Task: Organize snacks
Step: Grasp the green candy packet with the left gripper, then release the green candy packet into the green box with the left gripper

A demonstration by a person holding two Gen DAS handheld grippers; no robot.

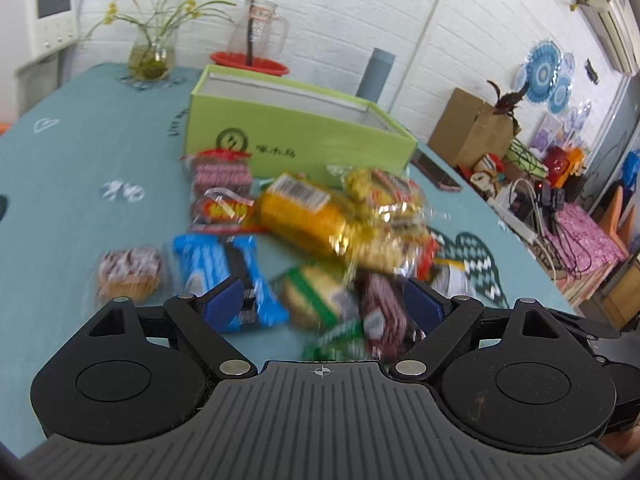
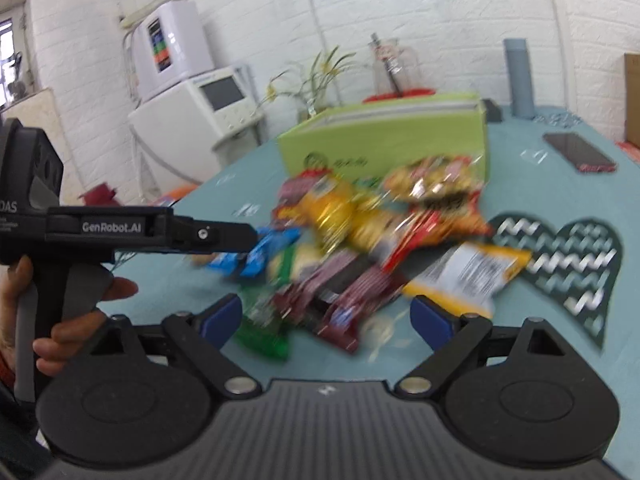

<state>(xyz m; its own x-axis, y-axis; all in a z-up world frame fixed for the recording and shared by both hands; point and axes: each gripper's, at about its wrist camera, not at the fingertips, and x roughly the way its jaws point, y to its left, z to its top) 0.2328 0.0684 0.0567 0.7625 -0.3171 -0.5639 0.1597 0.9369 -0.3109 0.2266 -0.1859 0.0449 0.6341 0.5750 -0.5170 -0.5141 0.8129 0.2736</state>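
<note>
We see a teal-clothed desk before white brick walls. Blurred, bright plastic snack packets lie heaped by a lime-green cardboard box. Our left claw and right claw gape, empty.

Snack pile sits mid-table, just in front of box. Behind box: plate with jug on it, vase to its left, flask to its right. Phone lies right of box. Heart mat right of pile, one packet overlapping its edge.
</note>
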